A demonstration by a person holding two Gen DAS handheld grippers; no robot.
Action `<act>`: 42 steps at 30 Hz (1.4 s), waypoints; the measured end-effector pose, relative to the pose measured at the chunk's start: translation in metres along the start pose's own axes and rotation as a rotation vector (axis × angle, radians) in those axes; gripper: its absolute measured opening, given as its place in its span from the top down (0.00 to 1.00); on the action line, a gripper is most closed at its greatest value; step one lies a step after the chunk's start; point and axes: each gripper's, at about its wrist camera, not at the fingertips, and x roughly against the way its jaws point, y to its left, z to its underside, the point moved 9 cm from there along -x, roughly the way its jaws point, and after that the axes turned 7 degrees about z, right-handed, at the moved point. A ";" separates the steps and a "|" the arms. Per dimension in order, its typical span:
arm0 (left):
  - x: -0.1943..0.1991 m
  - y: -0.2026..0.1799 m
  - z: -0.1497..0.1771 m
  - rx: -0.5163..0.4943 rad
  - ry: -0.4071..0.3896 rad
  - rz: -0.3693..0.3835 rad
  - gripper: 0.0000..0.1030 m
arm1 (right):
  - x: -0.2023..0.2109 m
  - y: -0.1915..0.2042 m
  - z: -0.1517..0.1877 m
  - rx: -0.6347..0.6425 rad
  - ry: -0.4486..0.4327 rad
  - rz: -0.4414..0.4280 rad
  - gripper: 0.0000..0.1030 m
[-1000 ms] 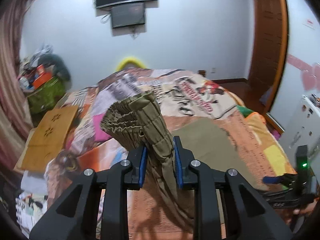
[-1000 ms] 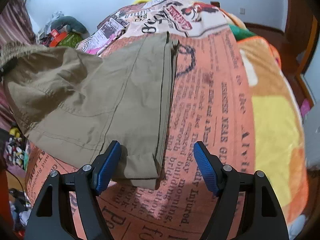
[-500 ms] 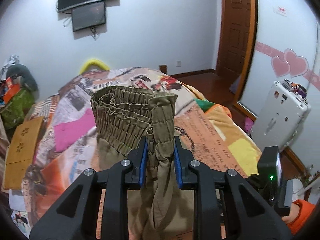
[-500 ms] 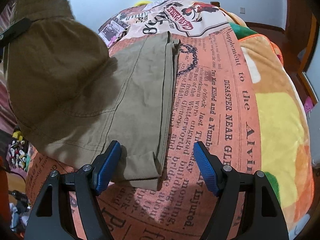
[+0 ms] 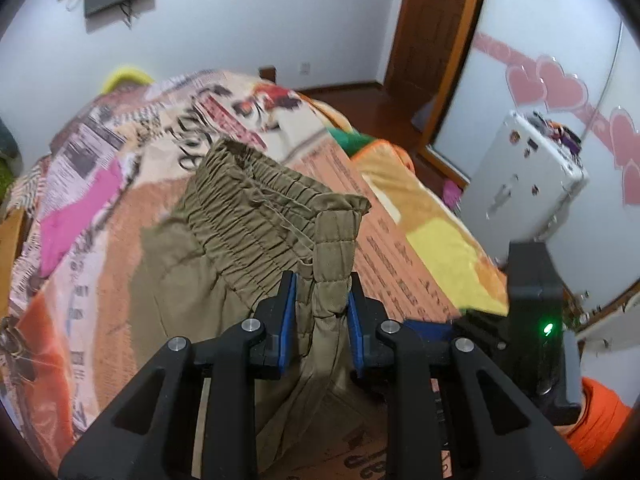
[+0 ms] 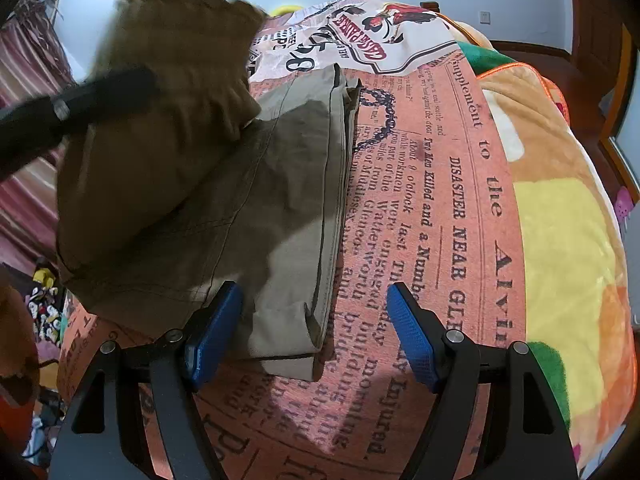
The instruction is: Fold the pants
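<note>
Olive-khaki pants [image 6: 288, 200] lie on the bed, legs flat along the orange newsprint blanket. My left gripper [image 5: 320, 312] is shut on the elastic waistband [image 5: 272, 216] and holds it lifted above the legs. In the right wrist view the lifted waist end [image 6: 168, 92] hangs over the flat legs, with the left gripper's black finger [image 6: 92, 100] blurred across it. My right gripper [image 6: 308, 332] is open, its blue pads on either side of the leg hem corner [image 6: 288, 344], just above the blanket.
The bed is covered by a colourful newsprint blanket [image 6: 460, 200] with yellow and orange patches to the right. A white appliance [image 5: 524, 176] and a wooden door [image 5: 432, 20] stand at the right. Clutter lies on the floor to the left [image 6: 44, 312].
My left gripper has carried the waistband up and over toward the leg hems at the right gripper. The right gripper has stayed open at the hem.
</note>
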 end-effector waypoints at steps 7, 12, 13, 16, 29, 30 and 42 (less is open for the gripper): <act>-0.019 -0.006 0.023 0.001 0.093 0.028 0.77 | 0.006 -0.005 0.003 -0.011 -0.001 0.002 0.30; -0.015 -0.009 0.027 0.009 0.125 0.056 0.60 | 0.019 -0.015 0.006 -0.042 -0.017 0.006 0.30; -0.013 -0.010 0.027 0.017 0.124 0.068 0.57 | 0.022 -0.018 0.006 -0.048 -0.022 0.010 0.30; 0.004 -0.010 0.024 0.015 0.080 0.072 0.57 | 0.032 -0.025 0.004 -0.067 -0.044 0.026 0.30; 0.025 0.088 0.065 0.142 0.100 -0.129 0.46 | 0.066 -0.008 -0.031 -0.040 -0.171 0.013 0.30; 0.023 0.092 0.072 0.146 0.113 -0.134 0.46 | 0.064 -0.005 -0.034 -0.035 -0.173 0.011 0.30; 0.035 0.099 0.109 0.164 0.082 -0.108 0.36 | -0.005 0.011 -0.017 -0.018 -0.043 0.026 0.28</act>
